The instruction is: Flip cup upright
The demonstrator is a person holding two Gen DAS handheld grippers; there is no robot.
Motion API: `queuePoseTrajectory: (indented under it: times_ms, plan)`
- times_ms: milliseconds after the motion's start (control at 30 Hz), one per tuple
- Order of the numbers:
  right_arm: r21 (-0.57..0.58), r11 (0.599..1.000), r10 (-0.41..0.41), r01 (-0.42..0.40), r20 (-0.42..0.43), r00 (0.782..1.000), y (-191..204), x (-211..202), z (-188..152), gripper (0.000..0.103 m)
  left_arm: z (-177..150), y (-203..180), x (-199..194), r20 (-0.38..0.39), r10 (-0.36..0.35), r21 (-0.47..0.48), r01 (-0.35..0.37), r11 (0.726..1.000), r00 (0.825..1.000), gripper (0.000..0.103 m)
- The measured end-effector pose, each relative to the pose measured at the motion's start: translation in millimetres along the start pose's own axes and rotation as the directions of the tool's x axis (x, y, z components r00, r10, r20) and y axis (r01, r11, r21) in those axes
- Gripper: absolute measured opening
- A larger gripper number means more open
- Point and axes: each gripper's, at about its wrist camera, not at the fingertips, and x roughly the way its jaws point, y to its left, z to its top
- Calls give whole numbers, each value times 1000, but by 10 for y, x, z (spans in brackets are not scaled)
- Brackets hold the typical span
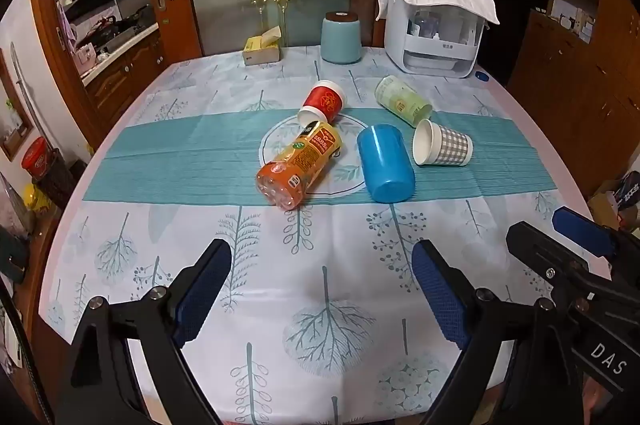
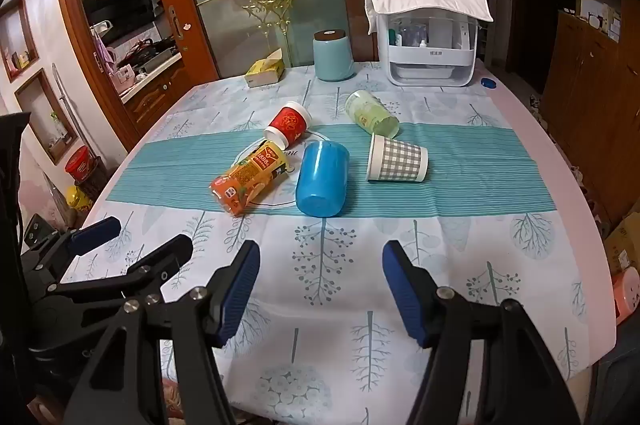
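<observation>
Several cups lie on their sides on the teal band of the tablecloth: a blue plastic cup (image 1: 386, 165) (image 2: 322, 178) with its base toward me, a grey-checked paper cup (image 1: 442, 143) (image 2: 397, 159), a red paper cup (image 1: 323, 101) (image 2: 289, 123), a pale green cup (image 1: 403, 100) (image 2: 372, 113) and an orange bottle-like cup (image 1: 300, 164) (image 2: 250, 177). My left gripper (image 1: 322, 265) is open and empty, low over the near table. My right gripper (image 2: 316, 265) is open and empty beside it; it also shows in the left wrist view (image 1: 560, 233).
At the far edge stand a light blue canister (image 1: 341, 37), a tissue box (image 1: 262, 49) and a white rack with a cloth over it (image 1: 436, 25). The table (image 2: 576, 193) is rounded, with wooden cabinets to the right and a kitchen doorway to the left.
</observation>
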Motion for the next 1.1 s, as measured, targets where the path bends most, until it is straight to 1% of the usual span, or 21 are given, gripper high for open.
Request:
queuePoseTrajectory:
  times_ms: [100,133,267,300,500,600,833,1100]
  plan:
    - [0,1000,-1,1,4,1000,9,-4,-4,64,-10,-19,6,-6,-6,2,6,1000,1000,91]
    - [1,1000,-1,1,3,1000,9,-4,-5,64,-7,27,-9,-14,-21,-15,21,1000,1000,91]
    - [7,1000,2,-1,-5,1000,-3,2,-8,64,-32,62,-18,-28,-32,-21,32,999,999,91]
    - [8,1000,2,-2,-6,1000,-7,3,-8,64,-22,28,68,-47,-28,-11,27,1000,998,91]
    - [11,1000,-2,2,-16,1000,-61,32,26,64,-14,17,117,-63,-42,-7,41,999,997,89]
    - [4,1000,-9,9,-14,1000,-15,44,-1,64,-5,15,129,-70,-52,-8,51,999,996,89]
    - [-1,1000,-14,14,-15,1000,-9,70,-24,64,15,35,120,-43,-55,-9,54,998,998,89]
    - [0,1000,-15,15,-24,1000,-13,120,-23,64,7,23,172,-41,-51,-2,51,999,998,88]
